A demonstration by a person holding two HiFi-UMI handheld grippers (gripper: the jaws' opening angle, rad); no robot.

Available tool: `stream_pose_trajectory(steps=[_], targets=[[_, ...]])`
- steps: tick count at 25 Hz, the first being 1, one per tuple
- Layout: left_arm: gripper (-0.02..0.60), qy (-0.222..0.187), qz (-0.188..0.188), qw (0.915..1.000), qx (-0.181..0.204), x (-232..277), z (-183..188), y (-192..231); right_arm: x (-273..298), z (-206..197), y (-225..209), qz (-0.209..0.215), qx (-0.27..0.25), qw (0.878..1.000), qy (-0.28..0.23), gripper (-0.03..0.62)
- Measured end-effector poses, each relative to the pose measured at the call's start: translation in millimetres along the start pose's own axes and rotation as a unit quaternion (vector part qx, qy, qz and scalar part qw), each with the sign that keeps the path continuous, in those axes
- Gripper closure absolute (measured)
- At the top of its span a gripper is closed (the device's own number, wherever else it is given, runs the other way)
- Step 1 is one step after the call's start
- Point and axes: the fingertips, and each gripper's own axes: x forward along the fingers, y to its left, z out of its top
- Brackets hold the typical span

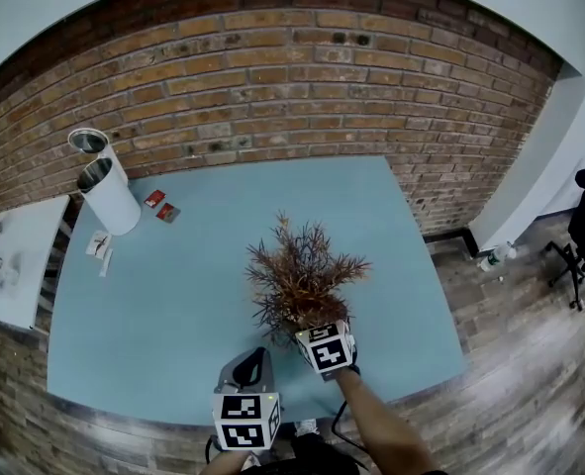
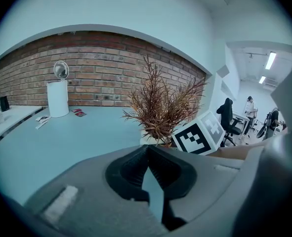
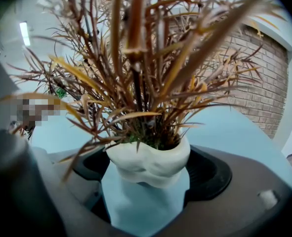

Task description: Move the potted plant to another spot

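Brick wall curves round the far side of the room, and in front of it stands a pale blue table. Most of the table is bare. A tall white cylinder and two small red cards sit at its far left corner.

The potted plant is on the near half of the table, a little right of the middle. It is upright, with dry rust-brown leaves fanning out above a small white pot. From above, the leaves hide the pot.

The right hand-held gripper is the one at the plant, reaching in from the near side. Its own camera shows the pot directly ahead and right between the jaws. One dark pad lies against each side of the pot's body, below the bulging rim, so I judge it closed on the pot. The grip runs across the pot's width, with the stem axis standing straight up out of the jaws. I cannot tell whether the base rests on the table or is just clear of it.

The left hand-held gripper hangs just beside it, nearer and to the left. Its jaws meet at the tips with nothing in them, and the plant is ahead of it and slightly right.

As I see it, the coming move depends on keeping the pot vertical while carrying it toward the open table on the left or far side.
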Motion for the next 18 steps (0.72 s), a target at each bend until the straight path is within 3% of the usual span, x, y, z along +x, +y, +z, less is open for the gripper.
stream_pose_trajectory(steps=[18], targets=[[0.583,-0.004,-0.028,0.9995,0.013,19.9,7.2,-21.8,-5.4,-4.1,-25.6,-0.006,-0.001,1.0,-0.009,0.117]])
